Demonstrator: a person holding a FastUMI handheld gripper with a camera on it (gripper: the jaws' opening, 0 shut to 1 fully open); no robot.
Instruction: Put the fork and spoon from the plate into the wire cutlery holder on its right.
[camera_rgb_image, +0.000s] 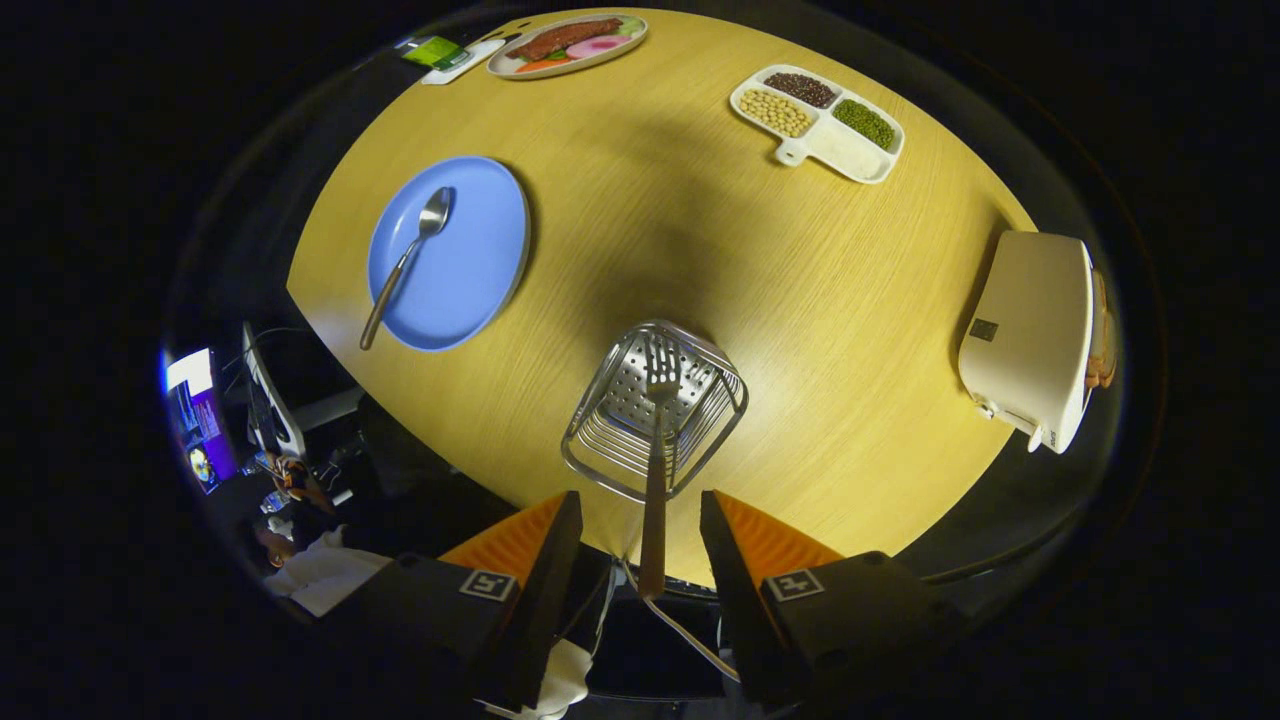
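Observation:
The wire cutlery holder (700, 372) stands on the round wooden table (800, 300), just ahead of my fingers. The fork (655, 470) stands in it tines down, its brown handle rising toward me between my fingers. My gripper (640, 500) hovers above the holder, open, with both fingers clear of the handle. To the left of the holder lies the blue plate (470, 260). The spoon (405, 262) rests on it, bowl on the plate and brown handle hanging over the near rim.
A cream toaster (1030, 335) sits at the table's right edge. A white divided dish of beans (818, 122) and an oval plate of food (567, 44) stand at the far side. Past the table's near left edge are a lit screen (200, 415) and clutter.

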